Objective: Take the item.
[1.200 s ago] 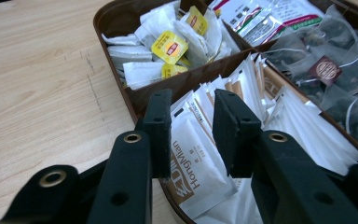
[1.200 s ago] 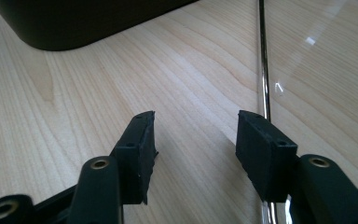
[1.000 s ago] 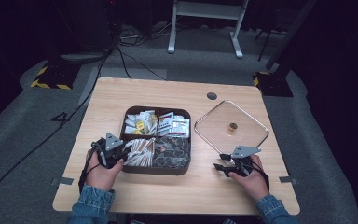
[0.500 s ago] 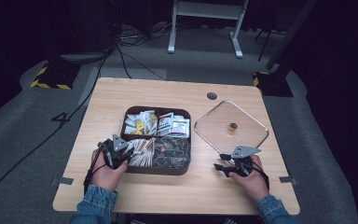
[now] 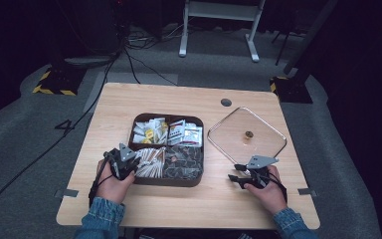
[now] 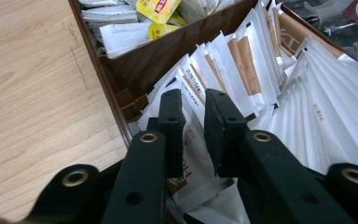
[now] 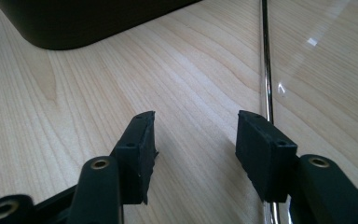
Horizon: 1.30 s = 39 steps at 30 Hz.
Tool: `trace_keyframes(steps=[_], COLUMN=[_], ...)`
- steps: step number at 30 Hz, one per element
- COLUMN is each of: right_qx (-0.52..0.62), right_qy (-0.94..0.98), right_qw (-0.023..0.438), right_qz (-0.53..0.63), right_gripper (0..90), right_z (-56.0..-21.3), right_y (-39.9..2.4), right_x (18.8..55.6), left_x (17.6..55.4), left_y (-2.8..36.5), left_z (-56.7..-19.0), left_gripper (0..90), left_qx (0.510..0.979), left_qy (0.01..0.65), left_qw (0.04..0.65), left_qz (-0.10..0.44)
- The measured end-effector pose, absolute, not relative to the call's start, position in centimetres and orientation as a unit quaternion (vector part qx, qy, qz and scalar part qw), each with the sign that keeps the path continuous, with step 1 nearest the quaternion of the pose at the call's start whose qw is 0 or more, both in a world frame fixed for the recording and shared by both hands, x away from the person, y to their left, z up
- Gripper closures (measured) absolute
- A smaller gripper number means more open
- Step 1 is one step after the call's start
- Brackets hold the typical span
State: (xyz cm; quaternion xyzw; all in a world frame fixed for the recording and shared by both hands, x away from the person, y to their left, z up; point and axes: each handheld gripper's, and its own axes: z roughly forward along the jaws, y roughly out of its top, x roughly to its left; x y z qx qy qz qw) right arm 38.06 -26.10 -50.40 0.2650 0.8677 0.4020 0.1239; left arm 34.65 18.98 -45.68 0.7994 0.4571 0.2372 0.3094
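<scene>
I sit at a pale wood tabletop (image 5: 144, 102) with a round grommet hole (image 5: 226, 102) near its far edge. Grey carpet (image 5: 25, 134) lies all round. Black cables (image 5: 129, 57) run across it. A white frame (image 5: 219, 20) stands beyond, and yellow-black hazard tape (image 5: 52, 82) marks a dark base. The room is dim.

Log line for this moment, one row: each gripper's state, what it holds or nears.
left gripper: jaws just closing around sachet in box | right gripper: open, nothing between jaws, beside glass lid
</scene>
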Motion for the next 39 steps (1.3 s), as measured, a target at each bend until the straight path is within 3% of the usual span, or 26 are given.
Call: trace_keyframes(steps=[10,15,22,24,39], right_qx=[0.262,0.261,0.26,0.26,0.26], right_qy=[0.868,0.869,0.869,0.869,0.869], right_qw=[0.123,0.122,0.122,0.122,0.121], right_qz=[0.403,0.403,0.403,0.403,0.403], right_gripper=[48.0,48.1,48.1,48.1,48.1], right_z=[-50.4,-50.4,-50.4,-50.4,-50.4], right_y=[-26.1,-26.1,-26.1,-26.1,-26.1], right_x=[38.0,38.0,38.0,38.0,38.0], left_x=[34.5,34.7,35.0,35.0,34.0], left_y=[18.3,18.2,18.5,18.7,20.0], left_z=[-45.4,-46.0,-46.1,-46.0,-43.9], left_gripper=[82.5,78.3,82.4,87.0,87.9], left_qx=[0.811,0.815,0.812,0.809,0.771], left_qy=[0.452,0.459,0.468,0.472,0.482], left_qw=[0.255,0.243,0.242,0.246,0.348], left_qz=[0.27,0.257,0.251,0.249,0.228])
